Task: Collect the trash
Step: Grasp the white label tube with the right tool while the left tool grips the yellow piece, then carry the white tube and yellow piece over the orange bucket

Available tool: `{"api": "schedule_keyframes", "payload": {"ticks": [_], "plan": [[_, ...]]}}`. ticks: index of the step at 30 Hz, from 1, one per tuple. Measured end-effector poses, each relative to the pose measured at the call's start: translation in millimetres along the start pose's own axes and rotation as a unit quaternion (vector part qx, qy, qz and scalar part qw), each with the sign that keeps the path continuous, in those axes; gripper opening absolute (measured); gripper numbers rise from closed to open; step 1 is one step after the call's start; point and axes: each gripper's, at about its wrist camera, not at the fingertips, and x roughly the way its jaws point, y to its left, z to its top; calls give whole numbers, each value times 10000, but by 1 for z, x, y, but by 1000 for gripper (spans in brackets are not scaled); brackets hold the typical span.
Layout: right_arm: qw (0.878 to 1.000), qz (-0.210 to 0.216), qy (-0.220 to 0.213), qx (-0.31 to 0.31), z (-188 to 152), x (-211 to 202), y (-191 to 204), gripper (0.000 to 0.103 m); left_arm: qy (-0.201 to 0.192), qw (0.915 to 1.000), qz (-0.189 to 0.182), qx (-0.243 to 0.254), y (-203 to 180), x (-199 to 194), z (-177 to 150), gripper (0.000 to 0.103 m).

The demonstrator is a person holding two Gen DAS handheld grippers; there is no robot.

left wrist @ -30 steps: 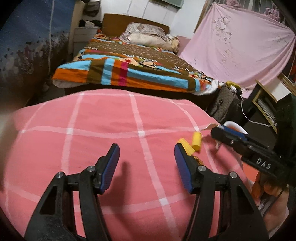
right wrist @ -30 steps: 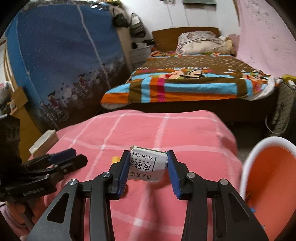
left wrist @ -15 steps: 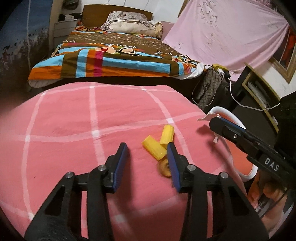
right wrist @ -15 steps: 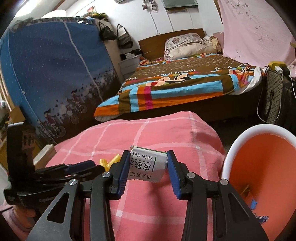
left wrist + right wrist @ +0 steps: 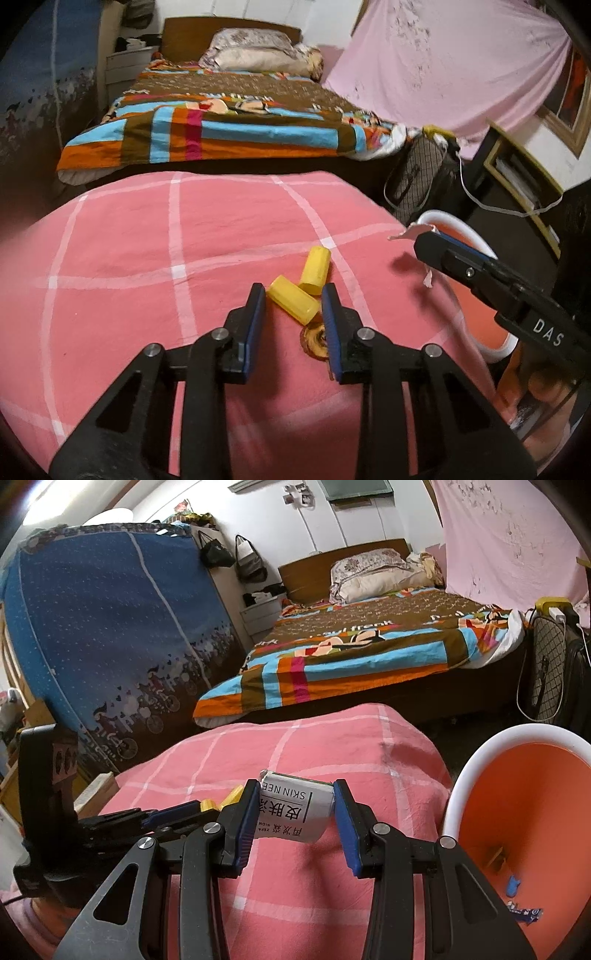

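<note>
Home bedroom. Made bed (image 5: 369, 646) with striped quilt and pillows (image 5: 369, 576) mid-frame, blue fabric wardrobe (image 5: 110, 627) left, handbags (image 5: 251, 565) hung on wall, pink sheet (image 5: 443, 62) draped upper right, pink checked bedspread (image 5: 184, 240) foreground.

I am swinging my left tool (image 5: 293, 301) across the pink checked cloth (image 5: 129, 240) to the yellow caps (image 5: 303, 291), its jaws closing around the nearer one, not yet pressing it; my right tool (image 5: 295, 805) is carrying the small box (image 5: 291, 808) toward the orange bin (image 5: 517, 812)
</note>
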Motion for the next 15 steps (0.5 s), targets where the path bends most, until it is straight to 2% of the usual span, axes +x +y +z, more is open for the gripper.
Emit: {"api": "schedule_keyframes", "payload": {"ticks": [3,8,12,15], "plan": [[9996,40,-251,-85,-1,-10,4,38,-393,9992,45,-105,4,-16,-1,11],[9953,93,-948,-201,-5,-39,9,38,-1141,9930,148,-262,4,-45,-2,11],[9879,126,-1534,-215,-6,-61,10,38,-1709,9849,227,-154,-8,-68,1,11],[9789,-3,-2016,-341,-5,-79,13,38,-2111,9770,306,73,-24,-84,2,11]]}}
